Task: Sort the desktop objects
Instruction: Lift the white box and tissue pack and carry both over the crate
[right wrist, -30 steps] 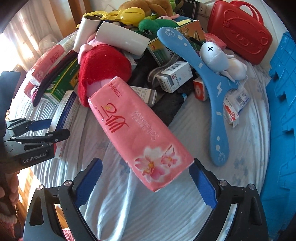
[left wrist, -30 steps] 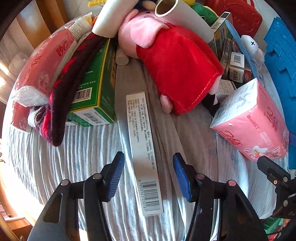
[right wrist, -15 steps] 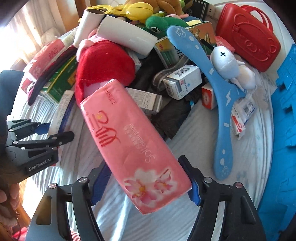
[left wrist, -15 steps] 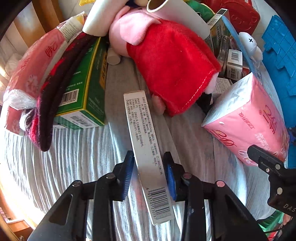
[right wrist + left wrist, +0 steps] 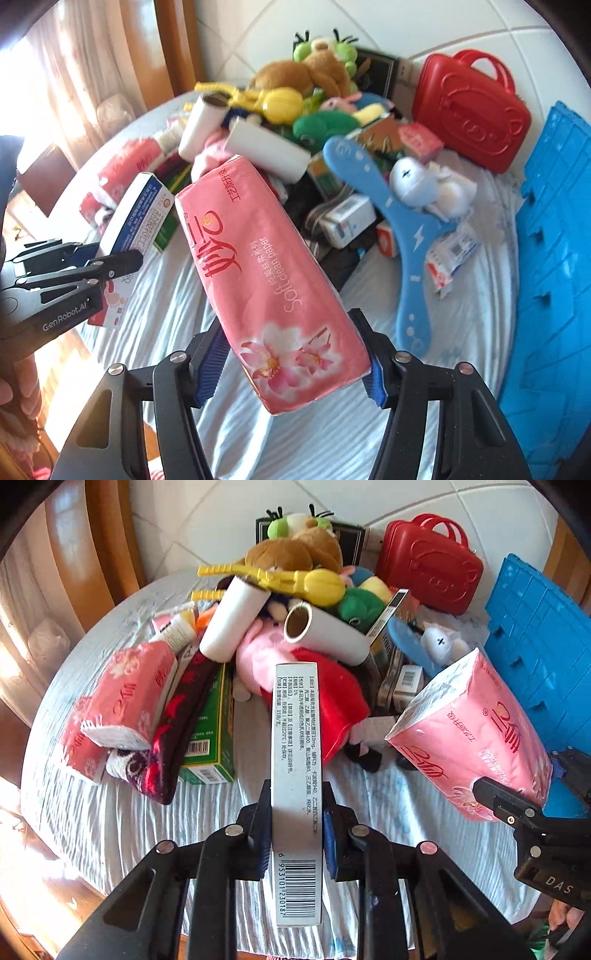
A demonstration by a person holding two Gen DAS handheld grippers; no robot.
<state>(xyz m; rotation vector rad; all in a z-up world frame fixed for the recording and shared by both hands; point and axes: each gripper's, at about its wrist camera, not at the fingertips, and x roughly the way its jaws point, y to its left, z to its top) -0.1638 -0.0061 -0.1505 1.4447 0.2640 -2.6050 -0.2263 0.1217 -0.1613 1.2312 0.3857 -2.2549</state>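
Observation:
My left gripper (image 5: 295, 805) has its jaws still closing, pads pressed on both long sides of a slim white carton (image 5: 295, 738) with a barcode. The carton is lifted off the striped cloth and points toward the toy pile. From the right wrist view the same carton (image 5: 140, 206) shows a blue-and-white face in the left gripper (image 5: 92, 266). My right gripper (image 5: 293, 350) is also still closing, its blue pads squeezing a pink soft-tissue pack (image 5: 258, 251) held above the cloth. That pack (image 5: 472, 731) appears at the right of the left wrist view.
A heap of plush toys, two white rolls (image 5: 325, 635), small boxes and a blue boomerang (image 5: 388, 206) fills the cloth's far half. A red case (image 5: 432, 565) stands behind it and a blue crate (image 5: 546, 646) at the right. A second tissue pack (image 5: 125, 694) and a green box (image 5: 214, 731) lie left.
Both pairs of jaws have narrowed onto their objects. The carton and the tissue pack, which lay on the cloth, are now raised off it, and both views have tilted up toward the wall.

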